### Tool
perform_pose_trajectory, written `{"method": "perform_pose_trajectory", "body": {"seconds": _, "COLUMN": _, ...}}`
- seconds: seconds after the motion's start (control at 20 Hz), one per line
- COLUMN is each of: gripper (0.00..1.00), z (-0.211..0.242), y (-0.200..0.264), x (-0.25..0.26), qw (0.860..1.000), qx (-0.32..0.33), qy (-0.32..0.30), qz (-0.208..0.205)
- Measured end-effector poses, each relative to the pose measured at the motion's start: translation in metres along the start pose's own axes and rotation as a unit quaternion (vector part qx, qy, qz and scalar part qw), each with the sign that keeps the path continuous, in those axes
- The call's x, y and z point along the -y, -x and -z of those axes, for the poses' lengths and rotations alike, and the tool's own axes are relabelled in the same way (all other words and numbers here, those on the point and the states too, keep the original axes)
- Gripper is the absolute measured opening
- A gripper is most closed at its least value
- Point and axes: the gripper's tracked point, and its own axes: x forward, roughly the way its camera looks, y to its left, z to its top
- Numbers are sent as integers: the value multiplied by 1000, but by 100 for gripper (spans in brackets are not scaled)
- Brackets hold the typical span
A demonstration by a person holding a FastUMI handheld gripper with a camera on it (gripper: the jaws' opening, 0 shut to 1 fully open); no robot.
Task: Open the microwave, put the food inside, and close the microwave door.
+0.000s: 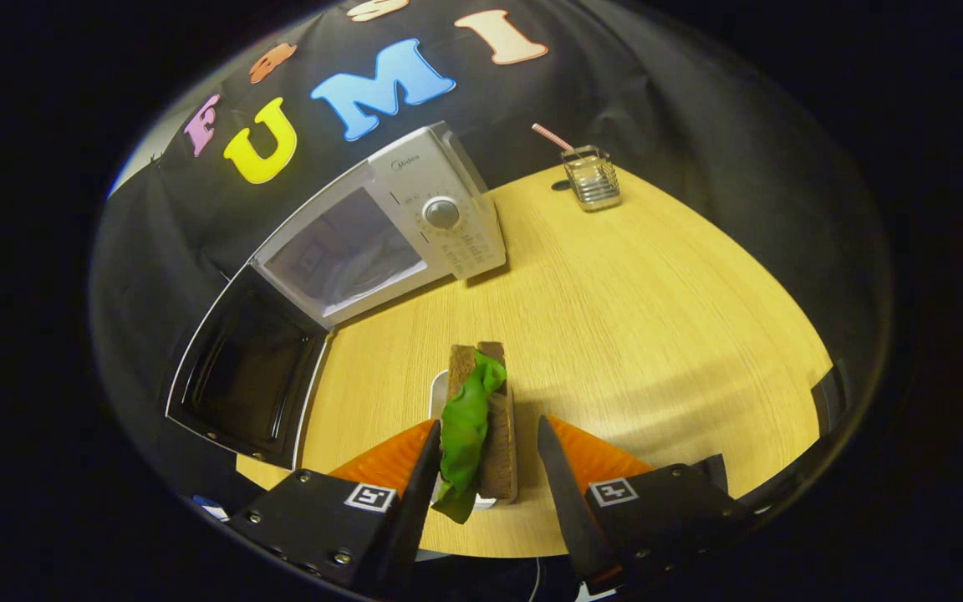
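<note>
A: Sandwich (481, 422) with a lettuce leaf (465, 431) lies on a small white plate (440, 393), between the spread fingers of the gripper (488, 468), neither pressing it.
B: Hazard?
A: Closing carelessly could squeeze the lettuce out.
B: Pose?
A: Angled down over the table (657, 318); microwave (381, 226) beyond, door (247, 368) open.

Claw (490, 468) fingers apart, level

One microwave (415, 221), one sandwich (481, 426), one white plate (438, 391) and one wire holder (592, 177) with one straw (550, 136) are sitting on the surface (657, 334).
</note>
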Motion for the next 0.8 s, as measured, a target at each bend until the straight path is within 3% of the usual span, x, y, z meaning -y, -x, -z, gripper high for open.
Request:
{"method": "perform_pose_trajectory", "body": {"seconds": 0.05, "gripper": 48, "z": 1, "y": -6, "x": -3, "qw": 1000, "qx": -6, "qy": -11, "qz": -10}}
{"method": "perform_pose_trajectory", "body": {"seconds": 0.1, "gripper": 44, "z": 0, "y": -6, "x": -5, "qw": 1000, "qx": -11, "qy": -16, "qz": -14}}
{"method": "perform_pose_trajectory", "body": {"seconds": 0.15, "gripper": 32, "z": 0, "y": -7, "x": -7, "qw": 1000, "qx": -13, "qy": -17, "qz": -18}}
{"method": "perform_pose_trajectory", "body": {"seconds": 0.2, "gripper": 32, "z": 0, "y": -9, "x": -6, "qw": 1000, "qx": -18, "qy": -15, "qz": -12}}
{"method": "perform_pose_trajectory", "body": {"seconds": 0.25, "gripper": 22, "z": 1, "y": -6, "x": -8, "qw": 999, "qx": -24, "qy": -14, "qz": -16}}
{"method": "perform_pose_trajectory", "body": {"seconds": 0.4, "gripper": 22, "z": -8, "y": 4, "x": -16, "qw": 1000, "qx": -14, "qy": -9, "qz": -20}}
{"method": "perform_pose_trajectory", "body": {"seconds": 0.55, "gripper": 22, "z": -24, "y": 19, "x": -39, "qw": 997, "qx": 8, "qy": -59, "qz": -52}}
{"method": "perform_pose_trajectory", "body": {"seconds": 0.65, "gripper": 22, "z": -38, "y": 25, "x": -59, "qw": 989, "qx": 24, "qy": -115, "qz": -92}}
{"method": "perform_pose_trajectory", "body": {"seconds": 0.8, "gripper": 22, "z": -60, "y": 21, "x": -92, "qw": 966, "qx": 49, "qy": -207, "qz": -149}}
